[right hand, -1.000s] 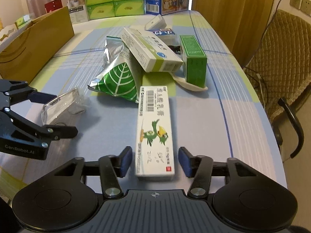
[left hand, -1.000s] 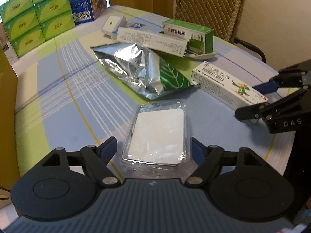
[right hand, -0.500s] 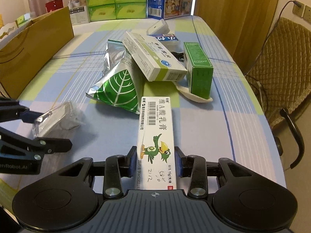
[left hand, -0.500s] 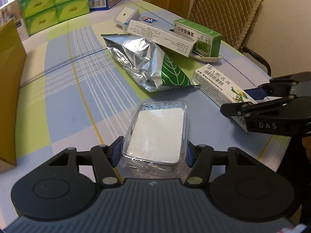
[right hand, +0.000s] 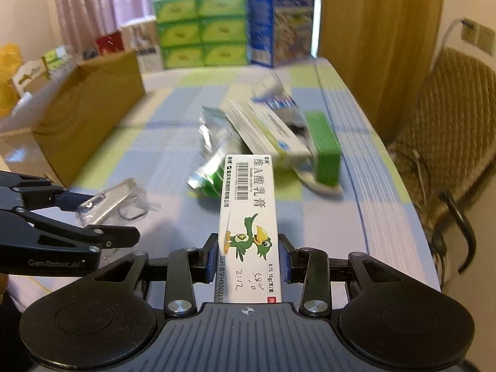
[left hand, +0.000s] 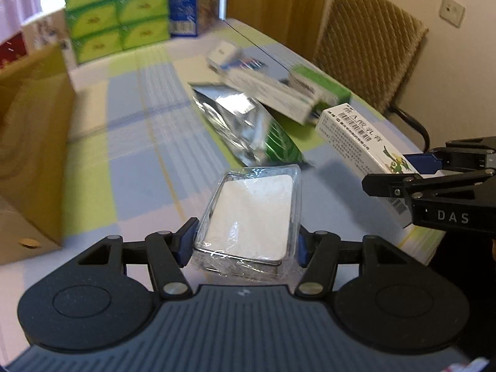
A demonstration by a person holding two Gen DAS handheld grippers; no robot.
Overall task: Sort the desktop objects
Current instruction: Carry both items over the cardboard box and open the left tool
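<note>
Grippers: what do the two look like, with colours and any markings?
Both are matte black with linkage arms, silver pivot screws, blue finger pads and a grey ribbed base. The left gripper reads "GenRobot.AI" on its side; the right gripper reads "DAS".

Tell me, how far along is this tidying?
Early. Nothing looks sorted yet. In hand: the left gripper clamps a clear plastic case, the right gripper a white ointment box. Left on the table: foil pouch, long white box, green box.
</note>
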